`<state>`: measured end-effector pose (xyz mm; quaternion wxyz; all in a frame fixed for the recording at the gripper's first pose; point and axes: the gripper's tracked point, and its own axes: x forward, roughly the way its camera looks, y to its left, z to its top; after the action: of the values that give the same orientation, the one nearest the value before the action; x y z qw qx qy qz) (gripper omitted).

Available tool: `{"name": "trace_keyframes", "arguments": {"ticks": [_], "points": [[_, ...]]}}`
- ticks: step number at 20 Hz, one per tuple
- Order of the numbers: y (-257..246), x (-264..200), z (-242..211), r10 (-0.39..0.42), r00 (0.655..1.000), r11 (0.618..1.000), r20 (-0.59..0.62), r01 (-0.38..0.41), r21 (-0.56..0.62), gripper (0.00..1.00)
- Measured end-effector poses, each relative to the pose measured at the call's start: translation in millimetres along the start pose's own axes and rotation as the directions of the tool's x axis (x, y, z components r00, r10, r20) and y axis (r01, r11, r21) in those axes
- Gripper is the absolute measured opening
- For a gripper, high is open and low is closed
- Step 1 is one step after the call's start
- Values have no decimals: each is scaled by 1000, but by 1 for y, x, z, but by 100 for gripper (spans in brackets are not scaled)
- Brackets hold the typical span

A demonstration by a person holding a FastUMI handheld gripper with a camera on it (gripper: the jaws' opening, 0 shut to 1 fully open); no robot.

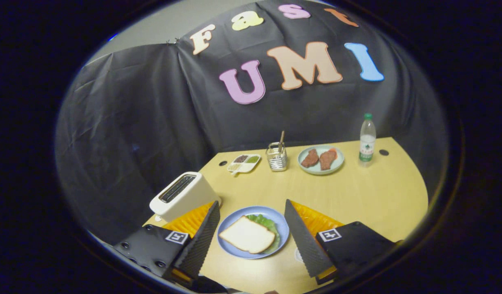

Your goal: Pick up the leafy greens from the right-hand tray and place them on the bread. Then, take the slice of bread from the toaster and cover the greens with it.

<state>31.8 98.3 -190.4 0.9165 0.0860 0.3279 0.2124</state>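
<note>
We see the claw point(251, 232) spread wide above the near edge of the tabletop point(357, 192), its two dark ribbed fingers point(201, 241) holding nothing. Between the fingers sits a blue plate point(234, 251), close to the near edge. On it lies a slice of bread point(246, 234), flat and pale, covering the leafy greens point(269, 224), whose green frill peeks out along the slice's far and right sides. We cannot tell whether another slice lies beneath the greens.

Just beyond the left finger, at the tabletop's left edge, stands the white toaster point(183, 196), its dark slot facing up; we cannot tell what is inside the slot. Toward the far edge we see a small white divided tray point(244, 163) with dark, green and pale fillings, then a wire utensil holder point(276, 157) with a stick standing in it, then a pale green plate point(321, 160) bearing two reddish-brown pieces of meat. Near the far right corner a clear water bottle point(367, 141) with a green cap stands upright.
</note>
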Motion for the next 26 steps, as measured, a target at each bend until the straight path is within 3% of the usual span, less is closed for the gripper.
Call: {"name": "trace_keyframes", "arguments": {"ticks": [6,13,18,26], "points": [[-25,-53,56,-146,968,983,203,166,-83,99],[-45,-110,92,-278,879,935,387,339,-100,99],[-52,-134,103,-324,819,900,475,421,-112,99],[-64,-151,110,-380,767,877,517,477,-63,99]]}}
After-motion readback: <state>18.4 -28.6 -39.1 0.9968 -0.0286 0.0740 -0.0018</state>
